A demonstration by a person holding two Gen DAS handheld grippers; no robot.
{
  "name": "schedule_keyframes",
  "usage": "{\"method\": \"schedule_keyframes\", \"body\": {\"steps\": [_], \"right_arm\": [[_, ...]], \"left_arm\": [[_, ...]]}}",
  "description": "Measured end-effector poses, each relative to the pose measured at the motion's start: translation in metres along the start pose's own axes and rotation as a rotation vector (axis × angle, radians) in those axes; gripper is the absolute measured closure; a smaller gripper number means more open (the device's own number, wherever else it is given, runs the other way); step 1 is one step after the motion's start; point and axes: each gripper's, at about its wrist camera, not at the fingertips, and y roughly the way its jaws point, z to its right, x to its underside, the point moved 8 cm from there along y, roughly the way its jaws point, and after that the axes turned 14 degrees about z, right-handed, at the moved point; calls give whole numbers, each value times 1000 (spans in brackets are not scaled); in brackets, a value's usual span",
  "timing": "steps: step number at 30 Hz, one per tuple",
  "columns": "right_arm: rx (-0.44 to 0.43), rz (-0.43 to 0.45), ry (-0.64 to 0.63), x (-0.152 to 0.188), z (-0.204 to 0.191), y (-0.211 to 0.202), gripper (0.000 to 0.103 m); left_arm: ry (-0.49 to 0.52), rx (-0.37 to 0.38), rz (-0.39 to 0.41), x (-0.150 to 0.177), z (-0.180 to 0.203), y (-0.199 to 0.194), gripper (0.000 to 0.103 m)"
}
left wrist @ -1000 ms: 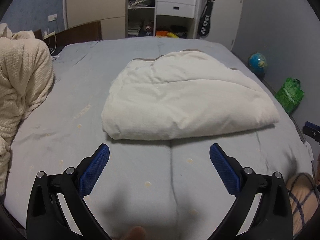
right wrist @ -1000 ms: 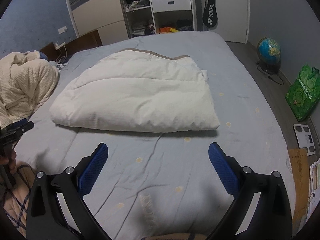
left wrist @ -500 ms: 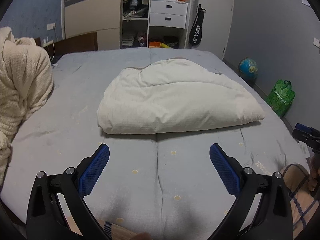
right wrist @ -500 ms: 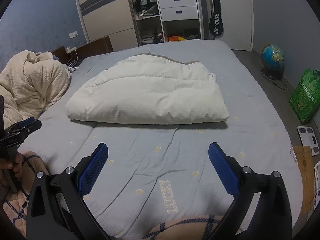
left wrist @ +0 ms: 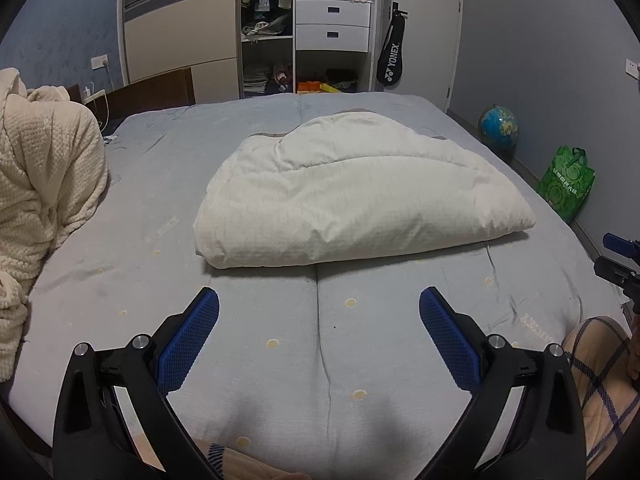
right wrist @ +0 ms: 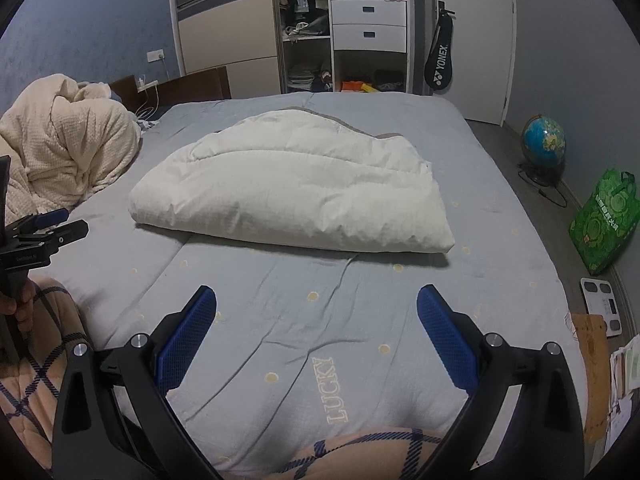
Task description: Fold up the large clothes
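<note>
A white quilted comforter (left wrist: 352, 196) (right wrist: 296, 196) lies folded into a thick bundle in the middle of the grey-blue bed (left wrist: 320, 352) (right wrist: 304, 312). My left gripper (left wrist: 319, 312) hangs open over the bed's near end, well short of the bundle, with nothing between its blue pads. My right gripper (right wrist: 316, 312) is also open and empty, back from the bundle's near edge. The left gripper also shows at the left edge of the right wrist view (right wrist: 44, 228); the right one peeks in at the right edge of the left wrist view (left wrist: 620, 256).
A cream knitted blanket (left wrist: 44, 200) (right wrist: 72, 148) is heaped at the bed's left side. Beyond the bed stand a wardrobe and white drawers (left wrist: 332, 24). On the floor at the right are a globe (right wrist: 544, 140), a green bag (right wrist: 604, 220) and a scale (right wrist: 602, 306). Plaid-clad legs (right wrist: 360, 452) are at the bed's near edge.
Both grippers have drawn back and risen from the bed, so the folded comforter looks farther away. Both stay open and empty.
</note>
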Motion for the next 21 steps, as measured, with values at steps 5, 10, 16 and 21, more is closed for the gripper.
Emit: {"method": "schedule_keyframes", "body": {"steps": [5, 10, 16, 21], "right_arm": [[-1, -1, 11, 1, 1, 0, 7], [-1, -1, 14, 1, 2, 0, 7], [-2, 4, 19, 1, 2, 0, 7], [-1, 5, 25, 1, 3, 0, 7]], "left_arm": [[3, 1, 0, 0, 0, 0, 6], [2, 1, 0, 0, 0, 0, 6], [3, 1, 0, 0, 0, 0, 6], [3, 0, 0, 0, 1, 0, 6]]}}
